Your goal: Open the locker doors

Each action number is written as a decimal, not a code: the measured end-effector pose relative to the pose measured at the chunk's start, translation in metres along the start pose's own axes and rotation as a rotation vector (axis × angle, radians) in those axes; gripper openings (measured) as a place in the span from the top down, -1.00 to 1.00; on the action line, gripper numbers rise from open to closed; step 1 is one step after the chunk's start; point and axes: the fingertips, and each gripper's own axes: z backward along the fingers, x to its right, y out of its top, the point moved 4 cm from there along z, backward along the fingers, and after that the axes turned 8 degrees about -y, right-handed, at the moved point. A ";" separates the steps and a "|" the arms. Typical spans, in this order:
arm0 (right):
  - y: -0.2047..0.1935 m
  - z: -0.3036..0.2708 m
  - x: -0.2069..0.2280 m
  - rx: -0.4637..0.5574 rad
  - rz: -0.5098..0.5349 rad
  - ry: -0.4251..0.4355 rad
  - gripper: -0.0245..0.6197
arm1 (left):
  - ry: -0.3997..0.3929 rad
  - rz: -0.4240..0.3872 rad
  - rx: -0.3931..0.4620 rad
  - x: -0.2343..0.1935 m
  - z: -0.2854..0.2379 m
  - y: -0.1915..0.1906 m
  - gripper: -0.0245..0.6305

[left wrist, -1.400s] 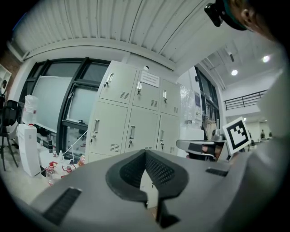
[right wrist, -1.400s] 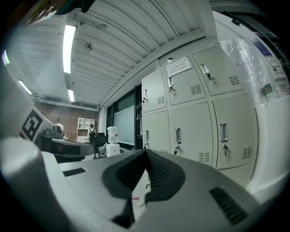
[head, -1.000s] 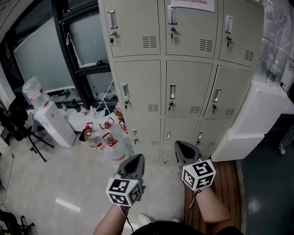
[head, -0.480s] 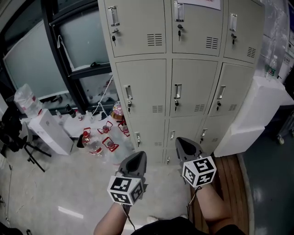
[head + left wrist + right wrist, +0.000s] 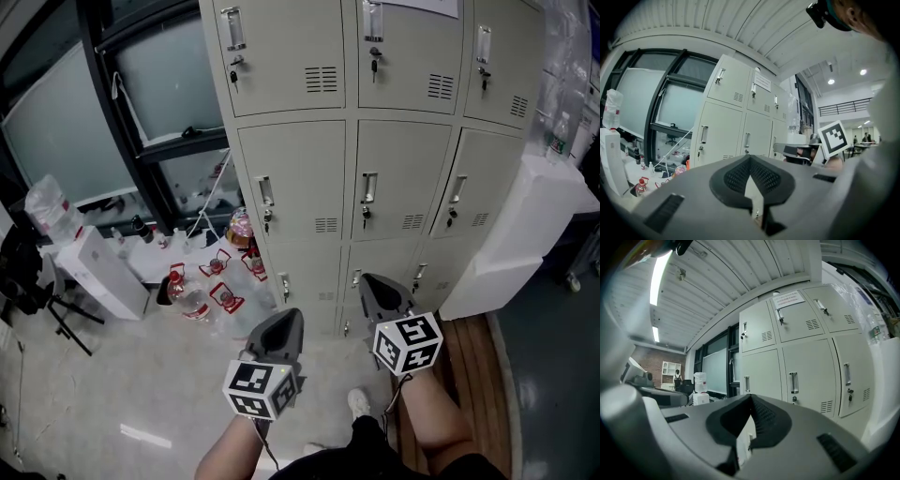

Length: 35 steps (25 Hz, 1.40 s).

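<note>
The beige lockers (image 5: 375, 159) stand in front of me, every door in view closed, with metal handles (image 5: 369, 187) and keys in the locks. My left gripper (image 5: 287, 317) is shut and holds nothing, low in the head view, short of the bottom row of doors. My right gripper (image 5: 371, 279) is beside it, also shut and empty, pointing at the bottom middle door. The left gripper view has the left gripper (image 5: 750, 157) closed with the lockers (image 5: 740, 117) beyond. In the right gripper view, the right gripper (image 5: 751, 397) is closed below the lockers (image 5: 806, 366).
Water bottles with red handles (image 5: 202, 295) lie on the floor left of the lockers, near a white box (image 5: 98, 267). A large white block (image 5: 520, 234) leans at the lockers' right. A wooden strip (image 5: 473, 375) runs under my right arm. A shoe (image 5: 358, 403) shows below.
The head view has shifted, so the lockers sit a little lower and nearer. Both grippers stay shut, having drifted slightly right. A shoe has come into view.
</note>
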 end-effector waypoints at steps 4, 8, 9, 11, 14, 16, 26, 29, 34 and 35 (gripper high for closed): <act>0.002 -0.021 0.008 0.001 0.010 0.007 0.92 | 0.010 0.010 0.006 -0.010 -0.013 0.001 0.92; 0.001 -0.049 0.027 -0.004 -0.004 0.014 0.92 | 0.015 0.013 0.011 -0.019 -0.038 0.004 0.92; 0.001 -0.057 0.032 -0.002 -0.006 0.014 0.92 | 0.018 0.012 0.012 -0.021 -0.045 0.006 0.92; 0.002 -0.072 0.044 -0.003 -0.010 0.020 0.90 | 0.027 0.014 0.016 -0.027 -0.059 0.008 0.92; 0.004 -0.099 0.063 -0.005 -0.011 0.030 0.84 | 0.036 0.015 0.025 -0.035 -0.085 0.012 0.92; 0.006 -0.118 0.076 -0.002 -0.007 0.029 0.77 | 0.039 0.008 0.027 -0.040 -0.102 0.015 0.92; 0.008 -0.200 0.123 0.023 0.035 -0.008 0.28 | 0.077 -0.003 0.032 -0.066 -0.162 0.021 0.92; 0.006 -0.222 0.131 0.020 0.038 -0.013 0.24 | 0.092 0.001 0.032 -0.073 -0.173 0.022 0.92; 0.004 -0.250 0.143 0.028 0.063 -0.053 0.21 | 0.119 0.006 0.020 -0.084 -0.184 0.017 0.92; 0.003 -0.254 0.144 0.030 0.068 -0.061 0.20 | 0.124 0.008 0.017 -0.086 -0.186 0.016 0.92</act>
